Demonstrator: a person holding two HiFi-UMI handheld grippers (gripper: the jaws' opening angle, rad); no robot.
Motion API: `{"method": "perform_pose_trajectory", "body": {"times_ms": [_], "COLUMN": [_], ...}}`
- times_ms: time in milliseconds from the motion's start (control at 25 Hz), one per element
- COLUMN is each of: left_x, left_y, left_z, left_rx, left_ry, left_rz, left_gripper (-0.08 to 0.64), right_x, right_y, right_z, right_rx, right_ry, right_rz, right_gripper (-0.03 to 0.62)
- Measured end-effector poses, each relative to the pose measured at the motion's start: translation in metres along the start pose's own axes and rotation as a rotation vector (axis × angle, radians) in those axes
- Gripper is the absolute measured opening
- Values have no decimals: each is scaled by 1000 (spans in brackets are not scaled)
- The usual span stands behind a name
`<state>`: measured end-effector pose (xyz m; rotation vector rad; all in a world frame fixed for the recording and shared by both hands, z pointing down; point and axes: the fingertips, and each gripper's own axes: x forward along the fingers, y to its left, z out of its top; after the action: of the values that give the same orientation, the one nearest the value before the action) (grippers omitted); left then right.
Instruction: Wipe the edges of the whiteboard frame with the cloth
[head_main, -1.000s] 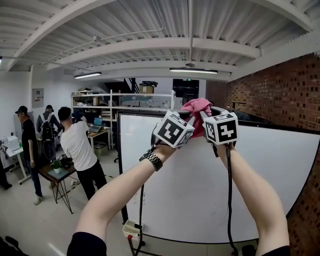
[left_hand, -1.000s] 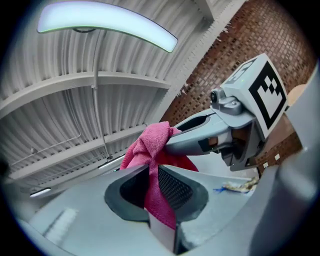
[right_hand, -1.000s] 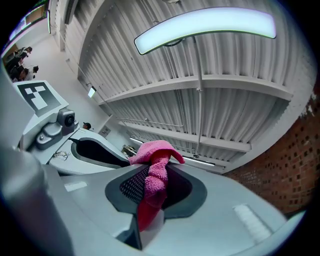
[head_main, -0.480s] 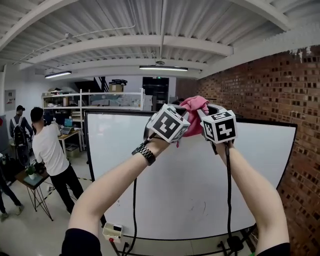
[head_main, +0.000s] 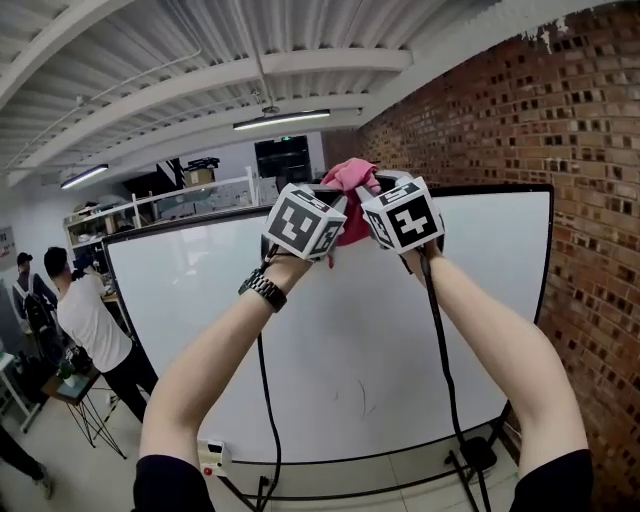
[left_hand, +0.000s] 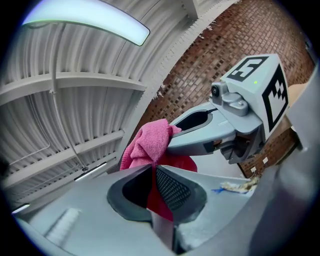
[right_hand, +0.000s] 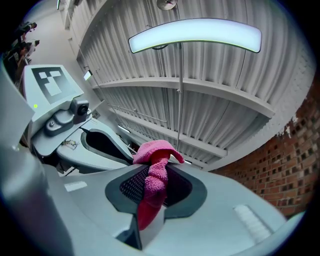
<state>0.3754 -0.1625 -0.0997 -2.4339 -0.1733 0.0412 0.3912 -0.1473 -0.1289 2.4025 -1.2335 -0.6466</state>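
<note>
A pink cloth is bunched at the top edge of the whiteboard frame, held up between both grippers. My left gripper is shut on the pink cloth, which is pinched between its jaws. Pressed close beside it, my right gripper is shut on the same cloth. The whiteboard stands upright on a stand, its white face below my arms. The frame strip under the cloth is hidden by the grippers.
A brick wall runs along the right, close to the board's right edge. People stand by a small table at the left. A white box and stand feet lie at the board's base.
Both grippers, still clamped on the cloth, have slid rightward along the top edge of the frame toward the brick wall; the people at the left have dropped further to the side of the view.
</note>
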Motion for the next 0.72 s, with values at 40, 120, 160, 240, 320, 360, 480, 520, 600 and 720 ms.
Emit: {"method": "perform_pose_trajectory", "body": {"times_ms": [40, 120, 160, 240, 320, 360, 480, 520, 600, 720], "left_x": [16, 41, 50, 65, 78, 85, 106, 113, 126, 140], "left_y": [-15, -42, -52, -70, -83, -89, -106, -112, -122, -125], "left_z": [9, 22, 29, 44, 56, 61, 81, 88, 97, 106], "left_rx": [-8, -14, -16, -20, -9, -2, 5, 4, -1, -28], "left_ry": [2, 14, 17, 21, 32, 33, -3, -22, -51, -89], "left_rz": [-4, -7, -12, -23, -26, -27, -43, -52, -60, -72], "left_gripper": [26, 26, 26, 26, 26, 26, 26, 26, 26, 26], "right_x": [-11, -26, -32, -41, -47, -51, -61, -65, -72, -70], "right_y": [-19, -51, -66, -91, -108, -113, -128, -137, -155, -169], "right_z": [-13, -37, -45, -57, -63, -66, -74, -78, -85, -94], "right_rx": [-13, -4, 15, 49, 59, 57, 38, 28, 16, 20], "right_ry": [6, 8, 4, -2, -4, -6, -12, -9, 6, 12], "right_rz": [-3, -4, -6, -13, -12, -9, -10, -17, -30, -33], "right_gripper": [72, 72, 72, 72, 72, 72, 72, 72, 72, 72]}}
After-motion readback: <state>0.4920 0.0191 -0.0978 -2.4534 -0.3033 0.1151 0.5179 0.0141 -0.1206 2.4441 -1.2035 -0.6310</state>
